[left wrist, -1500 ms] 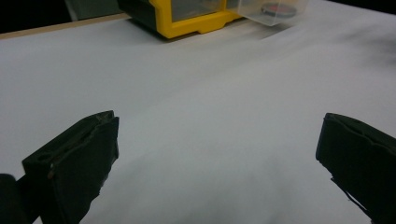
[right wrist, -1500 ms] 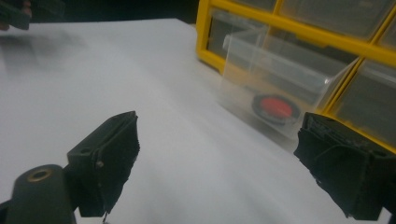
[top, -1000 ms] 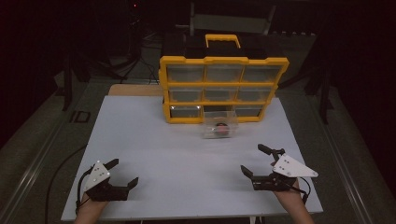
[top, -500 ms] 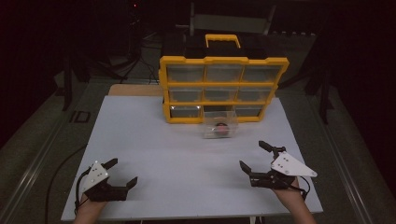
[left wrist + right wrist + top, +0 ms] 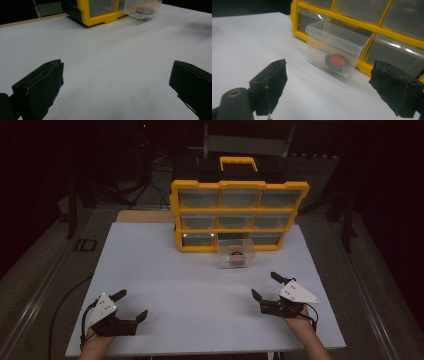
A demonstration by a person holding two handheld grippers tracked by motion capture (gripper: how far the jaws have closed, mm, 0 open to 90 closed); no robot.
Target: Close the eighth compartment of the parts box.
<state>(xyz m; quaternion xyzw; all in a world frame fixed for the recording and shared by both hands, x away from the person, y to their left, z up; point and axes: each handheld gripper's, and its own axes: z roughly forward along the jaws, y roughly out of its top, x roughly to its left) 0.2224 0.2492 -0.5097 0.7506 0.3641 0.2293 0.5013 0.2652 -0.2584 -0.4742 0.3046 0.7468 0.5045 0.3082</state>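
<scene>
A yellow drawer cabinet (image 5: 239, 214) stands at the far middle of the white table (image 5: 165, 270). Its bottom middle clear drawer (image 5: 234, 254) is pulled out, with a round black and red object (image 5: 236, 258) inside. My left gripper (image 5: 131, 305) rests open near the front left edge, nothing between its jaws. My right gripper (image 5: 266, 286) is open at the front right, aimed at the drawer (image 5: 337, 53) and the red object (image 5: 337, 61). In the left gripper view the cabinet corner (image 5: 100, 12) and drawer (image 5: 141, 8) lie far ahead.
A wooden board edge (image 5: 145, 216) shows behind the table's far left. Dark floor, cables and stands surround the table. Broad bare tabletop lies between both grippers and the cabinet.
The right gripper has shifted slightly forward and left toward the drawer. The left gripper has barely moved.
</scene>
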